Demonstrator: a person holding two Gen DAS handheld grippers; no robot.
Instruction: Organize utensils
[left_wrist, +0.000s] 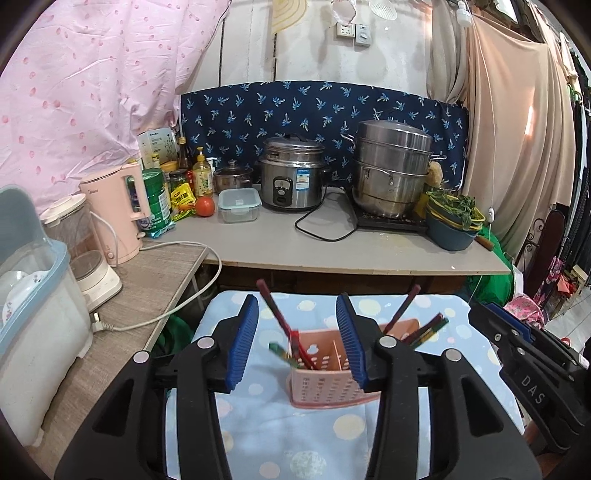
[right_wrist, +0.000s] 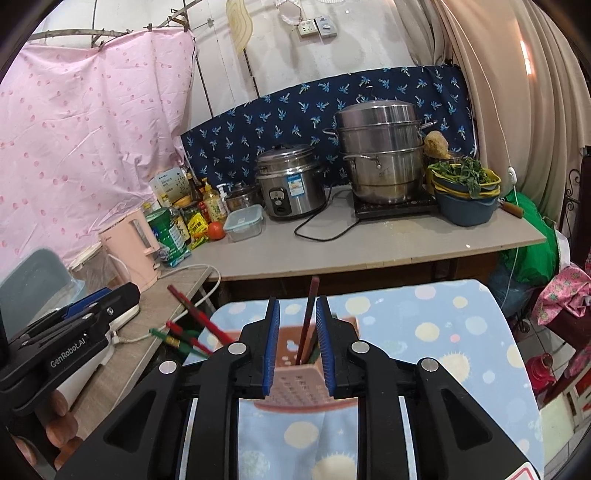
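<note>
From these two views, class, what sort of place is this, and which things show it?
Probably a makeshift home kitchen: a rice cooker and stacked steel steamer pot stand on the counter, with a pink chopstick holder in front.

The right gripper (right_wrist: 297, 334) hangs over a pink slotted holder (right_wrist: 295, 384) on a blue dotted cloth (right_wrist: 443, 332), its blue pads (right_wrist: 272, 343) parted with a gap on either side of a dark red chopstick (right_wrist: 309, 317) that stands upright in the holder. More red and green chopsticks (right_wrist: 184, 332) lean out of the holder to the left, toward the left gripper (right_wrist: 92, 314) at the frame's edge. Behind, a grey counter (right_wrist: 369, 251) carries a rice cooker (right_wrist: 290, 184), a stacked steel steamer (right_wrist: 380, 151), a tomato (right_wrist: 216, 230) and a pink kettle (right_wrist: 131, 243).
</note>
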